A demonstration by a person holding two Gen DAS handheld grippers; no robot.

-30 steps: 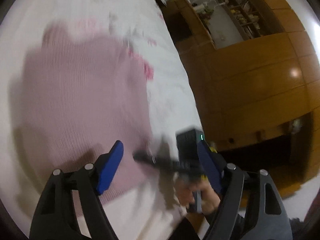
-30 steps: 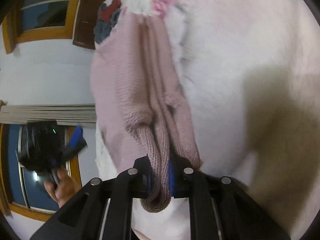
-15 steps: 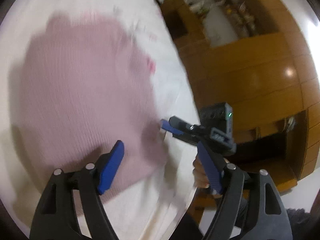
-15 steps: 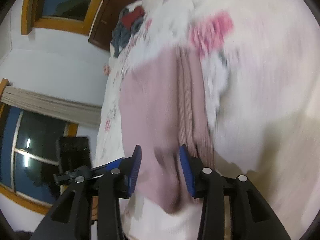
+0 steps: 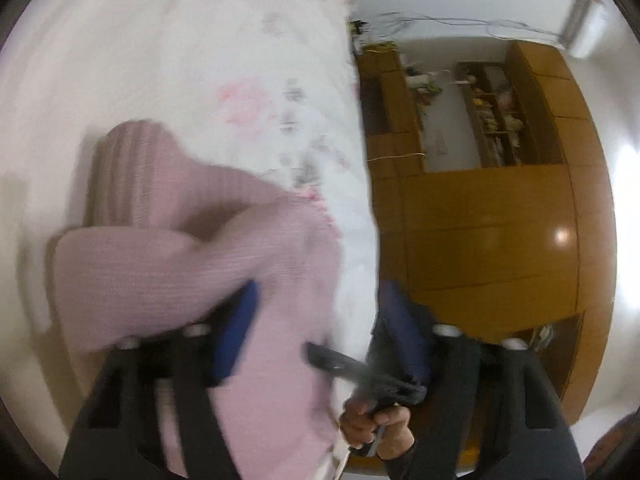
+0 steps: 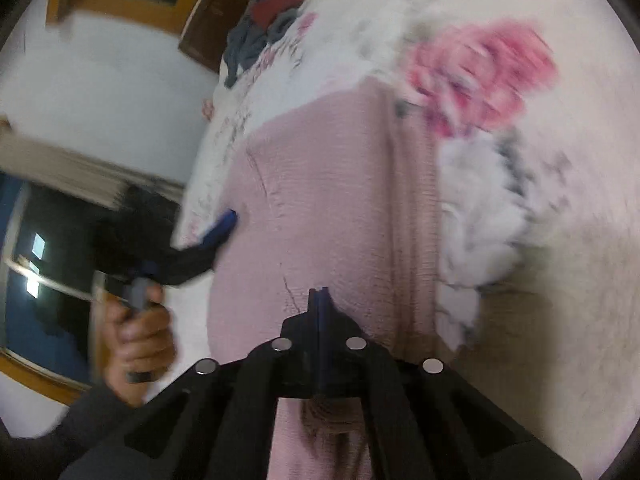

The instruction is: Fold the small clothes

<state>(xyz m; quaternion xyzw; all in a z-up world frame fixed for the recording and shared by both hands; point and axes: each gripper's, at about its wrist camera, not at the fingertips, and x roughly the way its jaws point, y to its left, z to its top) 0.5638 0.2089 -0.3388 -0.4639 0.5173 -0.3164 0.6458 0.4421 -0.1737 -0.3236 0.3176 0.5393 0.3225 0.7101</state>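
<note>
Bedroom w/ a bed under a white quilt (image 5: 168, 52) printed w/ pink flowers; wooden cabinets (image 5: 492, 232) stand beyond the bed in the left wrist view, a window (image 6: 28, 248) & white wall in the right wrist view. Both views are motion-blurred.

Going left to right in the left wrist view: a pink knit sweater (image 5: 172, 264), small, lies on the quilt near the bed edge, bunched, w/ one part humped up over another. The left gripper (image 5: 316, 332) sits low over it, blue pads spread wide, the left pad touching or just under a raised fold, nothing clamped. At right, the person's right hand (image 5: 376, 424) holds the other tool at the bed edge.

In the right wrist view, left to right: the person's left hand (image 6: 136, 336) w/ its tool, blue tip at the sweater's side edge. At centre the right gripper (image 6: 320, 304) has its fingers pressed together at the near end of the knit; a little fabric seems pinched below them, but blur leaves this uncertain. At top, a heap of dark & red clothes (image 6: 264, 20) waits at the far end of the bed.

Judgement: mid-fold, one hand anchoring the near end while the other goes for a side edge. Next move likely calls for the left pads to close on that edge, then carry it across flat w/o dragging the rest.
</note>
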